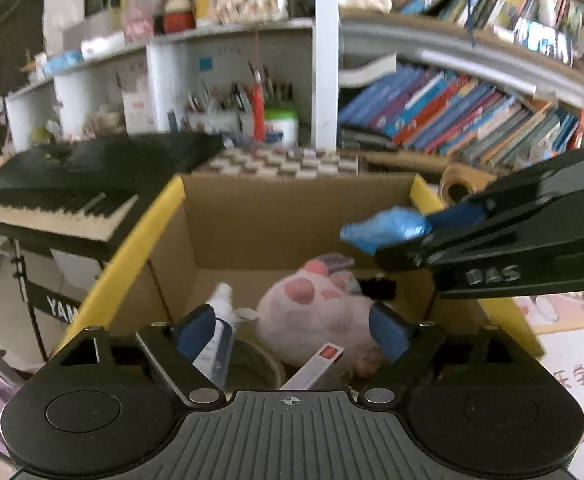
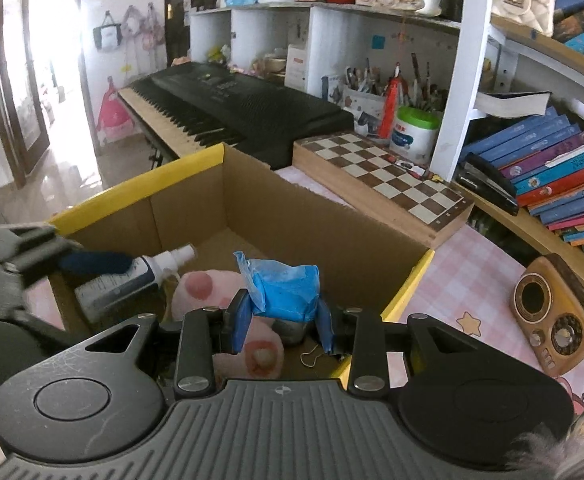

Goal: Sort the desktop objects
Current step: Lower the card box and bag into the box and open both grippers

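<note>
- The right gripper (image 2: 282, 326) clamps a blue packet (image 2: 286, 290) directly above the open cardboard box (image 2: 252, 196).
- The left gripper (image 1: 292, 330) hangs spread and empty over the spray bottle (image 2: 132, 280) inside.

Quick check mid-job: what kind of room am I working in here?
Most likely a child's study or bedroom at home: an electronic keyboard, a chessboard, and shelves packed with colourful books around a desk with a pink checked cover.
</note>
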Demonstrator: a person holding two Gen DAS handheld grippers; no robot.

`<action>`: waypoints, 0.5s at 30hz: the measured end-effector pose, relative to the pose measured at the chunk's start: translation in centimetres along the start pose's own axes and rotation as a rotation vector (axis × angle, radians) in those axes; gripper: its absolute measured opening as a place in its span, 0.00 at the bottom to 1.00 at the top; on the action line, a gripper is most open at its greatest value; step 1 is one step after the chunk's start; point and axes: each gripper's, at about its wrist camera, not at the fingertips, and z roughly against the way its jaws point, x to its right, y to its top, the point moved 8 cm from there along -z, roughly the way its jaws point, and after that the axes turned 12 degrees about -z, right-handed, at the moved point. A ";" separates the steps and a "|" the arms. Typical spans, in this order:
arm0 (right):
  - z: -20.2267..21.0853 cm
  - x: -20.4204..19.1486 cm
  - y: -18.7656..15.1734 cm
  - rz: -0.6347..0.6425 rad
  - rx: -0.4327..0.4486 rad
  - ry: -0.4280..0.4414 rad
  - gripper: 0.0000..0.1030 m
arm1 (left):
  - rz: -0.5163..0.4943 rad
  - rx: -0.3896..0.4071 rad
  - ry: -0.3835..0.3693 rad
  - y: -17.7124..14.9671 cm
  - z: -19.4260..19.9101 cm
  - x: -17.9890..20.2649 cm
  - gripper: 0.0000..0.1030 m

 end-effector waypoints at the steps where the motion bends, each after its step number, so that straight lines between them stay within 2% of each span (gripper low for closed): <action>1: -0.2 -0.1 -0.1 0.009 -0.010 0.002 0.31 | 0.007 0.016 0.009 0.1 0.5 -0.2 0.87; 6: -1.3 -0.5 -1.0 0.073 -0.082 0.005 0.31 | 0.090 0.085 0.049 0.1 3.2 -1.4 0.89; 12: -2.7 -1.9 -2.3 0.174 -0.161 -0.002 0.31 | 0.130 0.111 0.089 0.0 4.9 -2.1 0.89; 15: -3.1 -2.2 -2.7 0.219 -0.168 -0.033 0.31 | 0.137 0.116 0.103 -0.1 5.5 -2.2 0.90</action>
